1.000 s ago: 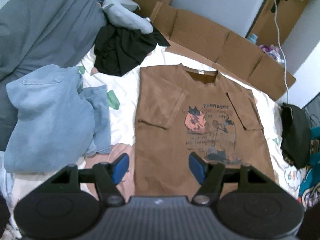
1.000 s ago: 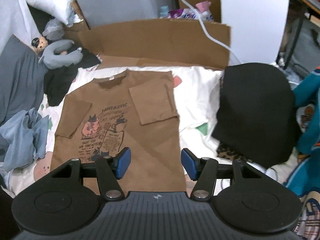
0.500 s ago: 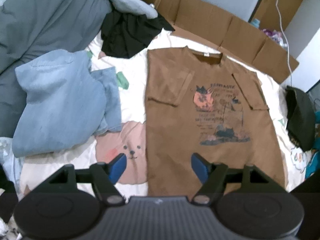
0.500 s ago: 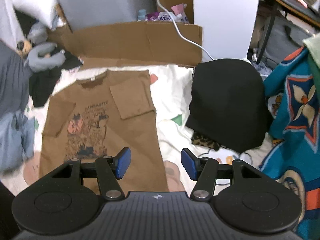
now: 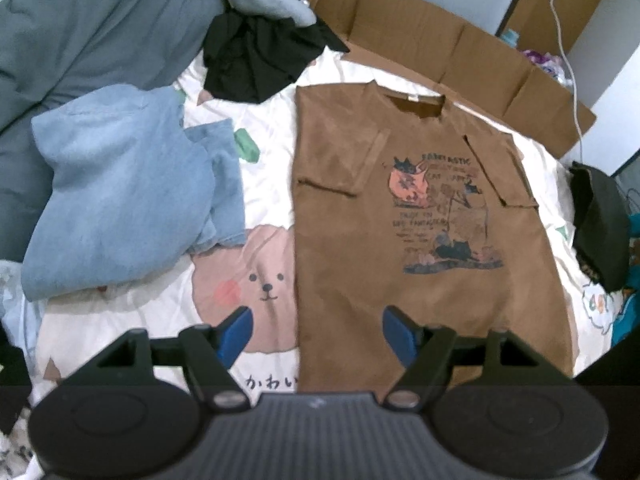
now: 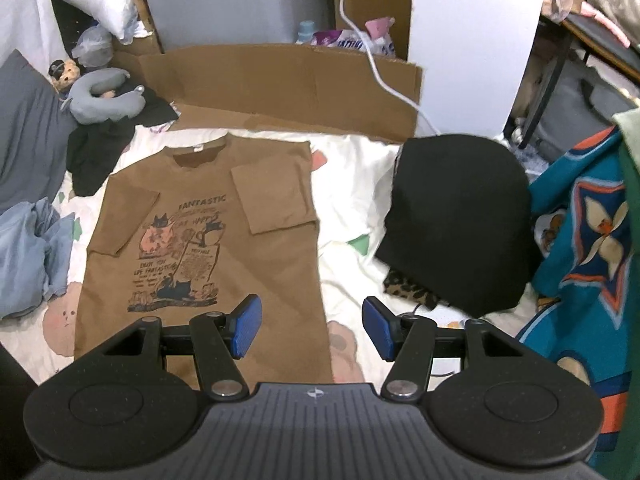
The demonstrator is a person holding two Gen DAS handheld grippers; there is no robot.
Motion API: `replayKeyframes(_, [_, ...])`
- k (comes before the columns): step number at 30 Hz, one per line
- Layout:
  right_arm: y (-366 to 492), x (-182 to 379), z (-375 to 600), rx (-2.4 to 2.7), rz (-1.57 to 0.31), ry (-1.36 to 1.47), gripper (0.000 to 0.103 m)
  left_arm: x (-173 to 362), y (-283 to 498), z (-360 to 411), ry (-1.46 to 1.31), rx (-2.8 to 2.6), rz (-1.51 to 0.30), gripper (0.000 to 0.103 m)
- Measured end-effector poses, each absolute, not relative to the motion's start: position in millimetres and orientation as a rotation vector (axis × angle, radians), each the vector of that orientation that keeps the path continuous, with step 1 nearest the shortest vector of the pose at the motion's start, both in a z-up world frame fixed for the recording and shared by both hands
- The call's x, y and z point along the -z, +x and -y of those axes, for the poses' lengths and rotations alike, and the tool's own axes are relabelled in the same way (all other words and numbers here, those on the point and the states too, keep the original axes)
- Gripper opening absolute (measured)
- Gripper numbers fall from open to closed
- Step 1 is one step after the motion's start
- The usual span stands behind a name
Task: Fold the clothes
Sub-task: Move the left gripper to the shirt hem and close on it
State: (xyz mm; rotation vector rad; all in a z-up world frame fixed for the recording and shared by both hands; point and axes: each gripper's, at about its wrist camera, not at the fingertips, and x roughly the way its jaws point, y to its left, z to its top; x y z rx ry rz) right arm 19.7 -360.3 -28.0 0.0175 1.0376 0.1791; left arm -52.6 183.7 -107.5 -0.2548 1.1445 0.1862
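Brown T-shirt (image 5: 420, 216): lies flat and face up on the bed sheet (image 5: 268, 168), collar toward the cardboard, both short sleeves folded in over the chest, cat print and lettering showing between them.
Shirt's hem: nearest both grippers, running under their view at the bottom.
Left gripper (image 5: 316, 334): hangs over the shirt's lower left edge, pointing steeply down; jaws spread apart with nothing between them, one blue pad above the pink bear print, the other above brown cloth. Not touching the shirt as far as I can see.
Right gripper (image 6: 310, 328): hangs over the shirt's lower right edge; jaws apart and empty, one pad above the brown cloth, the other above the white sheet just beside it.
Bed sheet: white, printed with a pink bear (image 5: 256, 280) just left of the shirt.
Light blue garment (image 5: 120, 204): crumpled heap left of the shirt, apart from it.
Black garment (image 5: 260, 60): bunched beyond the shirt's left shoulder, near the collar end.
Grey neck pillow (image 6: 104, 100): on top of that black heap, a small toy beside it.
Folded black cloth (image 6: 460, 216): right of the shirt, a strip of sheet between them.
Cardboard (image 6: 280, 84): flattened, standing along the far edge of the bed.
Teal patterned blanket (image 6: 588, 240): at the far right.
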Motion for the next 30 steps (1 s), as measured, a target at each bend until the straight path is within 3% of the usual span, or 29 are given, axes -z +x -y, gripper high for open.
replayKeyframes(6, [16.0,71.5,356.6,-0.242,-1.089,0.020,0.060,138.0,-52.3,-188.8,-0.261,-0.211,-1.178,0.074])
replayKeyframes(10, [15.7,103.8,358.6,-0.265,-1.117,0.046,0.057,163.3,-53.9,-193.5,-0.292,-0.200,-1.220,0.064])
replayKeyframes(19, [12.6,171.0,350.3,-0.354,-1.210,-0.029,0.053,213.2,-56.7,-204.6,-0.345,-0.264,-1.308,0.057])
replayKeyframes(24, [16.2,203.9,358.9,-0.338,-1.257,-0.037,0.053,244.4,-54.4,-207.0,-0.399,-0.244,-1.367,0.045])
replayKeyframes(26, [16.5,216.4,363.4,-0.323,-1.274,-0.023,0.053,259.5,-55.5,-204.9,-0.412,-0.229,-1.413,0.034])
replayKeyframes(30, [14.2,238.3,369.8,-0.300,-1.309,-0.019,0.053,286.0,-62.8,-199.4,-0.425,-0.222,-1.489,0.028])
